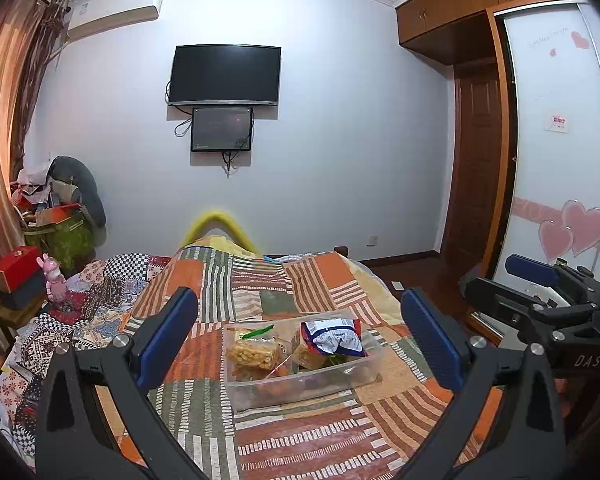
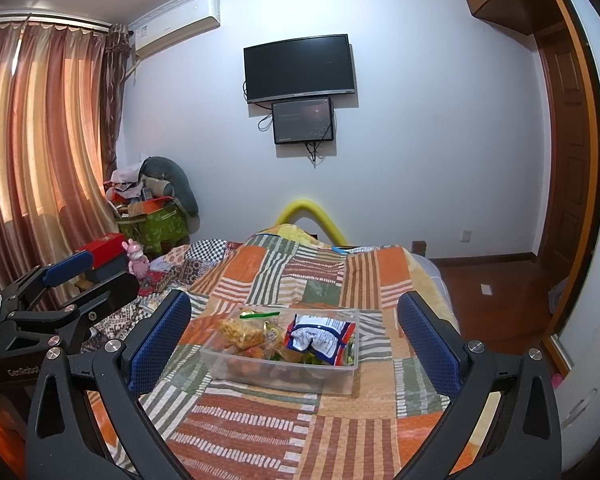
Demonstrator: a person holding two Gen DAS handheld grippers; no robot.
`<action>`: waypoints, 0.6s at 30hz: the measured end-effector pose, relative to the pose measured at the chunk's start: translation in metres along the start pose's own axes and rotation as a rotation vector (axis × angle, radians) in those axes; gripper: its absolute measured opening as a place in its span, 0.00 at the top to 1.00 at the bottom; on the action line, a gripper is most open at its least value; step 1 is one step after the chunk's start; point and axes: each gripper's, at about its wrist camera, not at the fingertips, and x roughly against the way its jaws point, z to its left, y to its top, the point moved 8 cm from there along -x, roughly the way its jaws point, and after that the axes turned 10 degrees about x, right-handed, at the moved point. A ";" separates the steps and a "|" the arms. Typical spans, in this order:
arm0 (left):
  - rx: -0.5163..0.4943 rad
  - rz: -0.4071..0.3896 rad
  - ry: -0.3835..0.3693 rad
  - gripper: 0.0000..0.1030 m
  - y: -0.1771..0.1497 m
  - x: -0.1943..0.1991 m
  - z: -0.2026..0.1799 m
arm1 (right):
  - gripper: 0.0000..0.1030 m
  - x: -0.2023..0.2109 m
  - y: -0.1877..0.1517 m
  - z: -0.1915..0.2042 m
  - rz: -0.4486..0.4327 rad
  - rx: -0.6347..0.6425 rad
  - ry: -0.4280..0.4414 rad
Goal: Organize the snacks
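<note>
A clear plastic box (image 1: 352, 376) (image 2: 220, 364) sits on the patchwork bedspread, filled with snacks. Inside lie a blue-and-white snack bag (image 1: 334, 338) (image 2: 320, 334), a clear bag of yellow puffs (image 1: 252, 354) (image 2: 238, 330) and a green-wrapped candy (image 1: 256, 333) (image 2: 260, 314). My left gripper (image 1: 300, 340) is open and empty, held above the bed just short of the box. My right gripper (image 2: 296, 344) is open and empty, likewise short of the box. Each gripper shows at the edge of the other's view, the right one (image 1: 540, 292) and the left one (image 2: 80, 280).
The bed (image 2: 340, 432) fills the foreground, with a yellow foam tube (image 2: 312, 216) at its far end. A red box (image 2: 106, 248), a pink toy (image 2: 138, 260) and a green bin of clutter (image 2: 156, 224) stand at the left. A wardrobe (image 1: 556, 152) stands at the right.
</note>
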 end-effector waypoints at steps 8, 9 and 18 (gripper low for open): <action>0.007 0.011 -0.008 0.00 -0.001 -0.003 0.000 | 0.00 0.000 0.000 0.000 0.000 0.000 0.000; 0.007 0.012 -0.008 0.00 -0.002 -0.003 0.000 | 0.00 0.000 0.000 0.000 0.000 0.000 0.000; 0.019 0.027 -0.013 0.00 -0.005 -0.006 0.001 | 0.00 -0.001 -0.002 0.001 0.010 -0.001 0.000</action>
